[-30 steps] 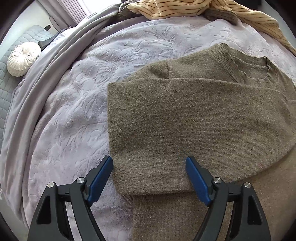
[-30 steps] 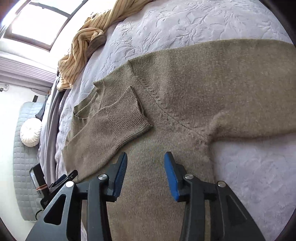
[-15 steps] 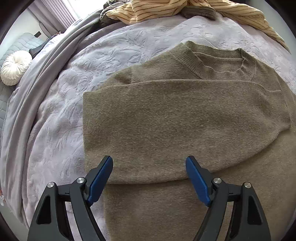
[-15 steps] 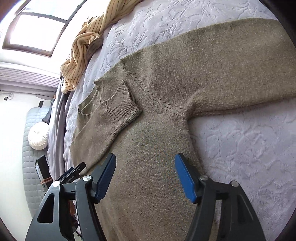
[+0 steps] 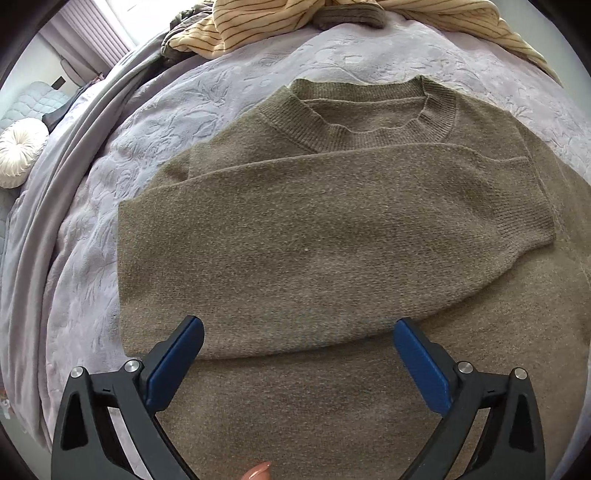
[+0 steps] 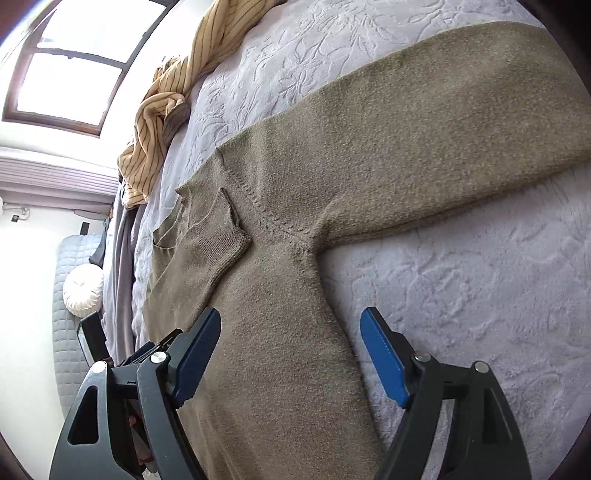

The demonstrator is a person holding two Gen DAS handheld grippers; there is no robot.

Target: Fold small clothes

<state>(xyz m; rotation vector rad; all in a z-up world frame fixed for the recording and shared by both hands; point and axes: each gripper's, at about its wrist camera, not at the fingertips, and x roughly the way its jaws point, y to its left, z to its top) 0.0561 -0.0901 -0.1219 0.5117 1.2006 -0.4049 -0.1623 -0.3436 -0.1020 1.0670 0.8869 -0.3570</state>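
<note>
sweater: olive-brown knit sweater (image 5: 332, 236), lying flat on the bed, neckline pointing to the far side, hem toward the near side

left sleeve: already folded across the chest, runs left to right in the left wrist view, ribbed cuff (image 5: 532, 218) ends up just under the right side of the collar (image 5: 373, 122)

right sleeve: the other sleeve (image 6: 443, 122) is unfolded, stretched straight out to the right over the blanket in the right wrist view

left gripper: left gripper (image 5: 297, 343) hangs over the lower edge of the folded sleeve, jaws spread as wide as they go and have just been opening further, nothing pinched, blue pads clear of the knit as far as I can see

right gripper: right gripper (image 6: 291, 339) sits over the sweater's right side seam below the armpit, jaws spread apart and also just been opening, fabric lies under the gap but the pads aren't pressing on it

bed cover: pale lilac blanket (image 5: 140, 147) with an embossed leaf pattern, sweater sits right on it

other laundry: yellow striped garment (image 5: 266, 26) bunched at the far edge of the bed, well apart from the sweater

off to the left: round white cushion (image 5: 20, 151) on a quilted grey surface, beside the bed

window: bright window (image 6: 77, 70) far left in the right wrist view

person: just a fingertip (image 5: 258, 472) peeking in at the bottom edge of the left wrist view
</note>
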